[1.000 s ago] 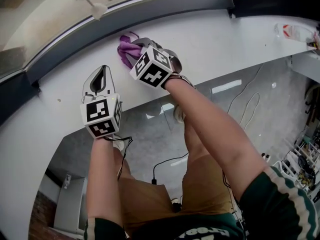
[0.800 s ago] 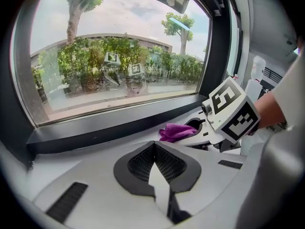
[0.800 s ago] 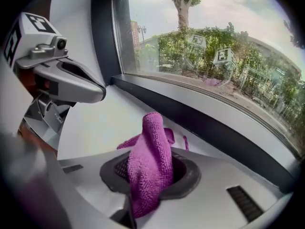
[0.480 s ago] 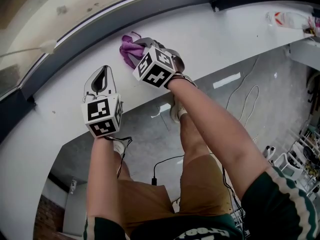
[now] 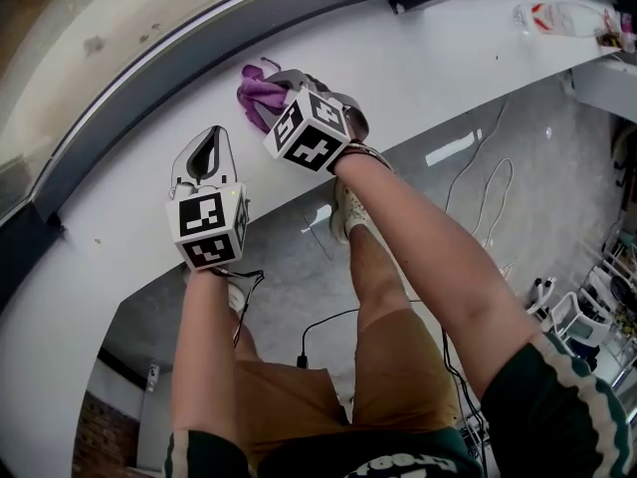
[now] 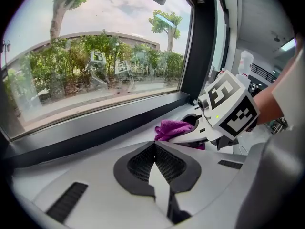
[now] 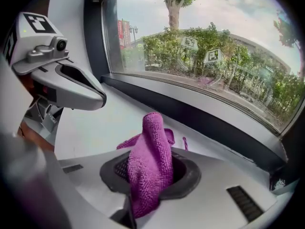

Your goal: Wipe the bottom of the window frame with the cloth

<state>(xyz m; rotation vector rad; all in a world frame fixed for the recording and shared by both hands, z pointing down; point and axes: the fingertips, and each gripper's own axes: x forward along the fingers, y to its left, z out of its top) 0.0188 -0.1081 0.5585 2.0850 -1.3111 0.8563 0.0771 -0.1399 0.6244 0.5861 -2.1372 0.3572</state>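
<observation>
The right claw (image 5: pixel 279 86) pinches the purple cloth (image 5: pixel 255 94), seemingly touching the sill just short of the window frame (image 5: pixel 189 46), which runs crosswise; the left claw (image 5: pixel 205 153) sits closed and empty, farther from it.

bright, even daylight comes in through the glass (image 6: pixel 95 56) above the dark window frame (image 7: pixel 190 113); white sill (image 5: pixel 448 58) well lit, shadows soft. faint reflections on glass. glare patch on floor (image 5: pixel 453 149). heavy fisheye bending, dark corners in gripper views.
</observation>
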